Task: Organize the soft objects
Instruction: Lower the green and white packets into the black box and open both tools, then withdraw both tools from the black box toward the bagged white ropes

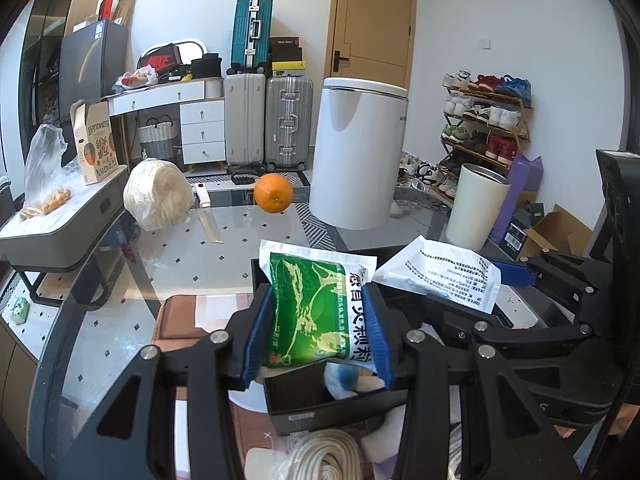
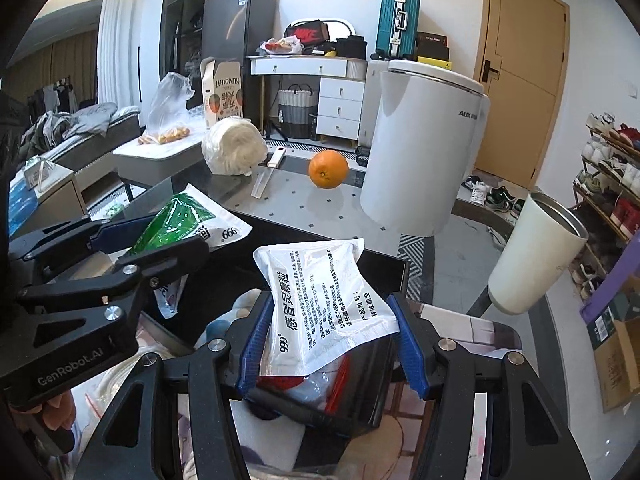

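My left gripper (image 1: 318, 332) is shut on a green and white sachet (image 1: 312, 312) and holds it above a black box (image 1: 304, 404). It also shows in the right wrist view (image 2: 188, 220). My right gripper (image 2: 328, 340) is shut on a white printed sachet (image 2: 324, 312), held over a black box (image 2: 352, 400) that holds red and white packets. That sachet also shows in the left wrist view (image 1: 440, 272), to the right of the green one. A bagged white yarn bundle (image 1: 158, 194) lies on the glass table (image 1: 224, 252) further back.
An orange (image 1: 273, 193) sits at the far table edge beside a tall white appliance (image 1: 356, 152). A white cylinder cup (image 1: 478, 208) stands to the right. A coiled white cord (image 1: 324, 456) and soft items lie under the grippers. Suitcases, a shoe rack and a door stand behind.
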Demonstrator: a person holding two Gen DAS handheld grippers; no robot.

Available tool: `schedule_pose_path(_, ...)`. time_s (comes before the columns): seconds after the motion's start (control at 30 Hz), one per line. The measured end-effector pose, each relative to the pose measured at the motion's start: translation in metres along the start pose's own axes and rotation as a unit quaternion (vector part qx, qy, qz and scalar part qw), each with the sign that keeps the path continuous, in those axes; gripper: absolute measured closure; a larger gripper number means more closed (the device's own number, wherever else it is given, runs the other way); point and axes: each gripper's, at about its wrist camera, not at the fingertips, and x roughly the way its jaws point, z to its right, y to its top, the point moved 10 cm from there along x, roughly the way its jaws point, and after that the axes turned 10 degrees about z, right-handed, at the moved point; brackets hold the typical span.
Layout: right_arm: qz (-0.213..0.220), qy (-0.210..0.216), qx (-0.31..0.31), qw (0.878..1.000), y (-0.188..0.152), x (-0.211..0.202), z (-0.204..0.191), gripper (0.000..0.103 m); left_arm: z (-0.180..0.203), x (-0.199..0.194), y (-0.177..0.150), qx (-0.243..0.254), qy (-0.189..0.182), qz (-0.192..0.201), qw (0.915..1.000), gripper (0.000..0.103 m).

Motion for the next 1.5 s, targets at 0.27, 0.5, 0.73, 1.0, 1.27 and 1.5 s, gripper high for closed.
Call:
schedule_pose_path(0.27,-0.015,0.004,-0.010,1.000,-0.002,0.016,-0.005,0.045,-0.003,0.004,0.000,0.004,0.003,0.000,1.0000,0.060)
schedule_pose_path(0.5,-0.028,0.009,-0.015,0.999,-0.004,0.026,-0.008,0.034,-0.007,0.007,-0.001,0.001,0.000,-0.004,1.0000,0.060)
schedule_pose_path(0.73,-0.010,0.015,-0.030,0.999,0.001,0.010,-0.004,0.017,-0.001,0.008,-0.003,0.003,-0.014,-0.009,0.9999,0.057)
schedule_pose_path(1.0,-0.003,-0.007,-0.001,1.000,-0.006,-0.012,0.022,0.015,0.009,0.007,-0.010,0.021,-0.020,-0.032,0.9991,0.022)
schedule_pose_path(1.27,0.016,0.003,0.048,0.999,-0.017,-0.051,0.037,0.002,0.014,-0.029,-0.013,0.056,-0.014,-0.014,0.9982,0.000)
schedule_pose_path(1.5,-0.003,0.017,0.071,0.997,-0.041,-0.078,0.035,0.001,0.009,-0.064,-0.019,0.039,-0.006,-0.003,0.9992,0.000)
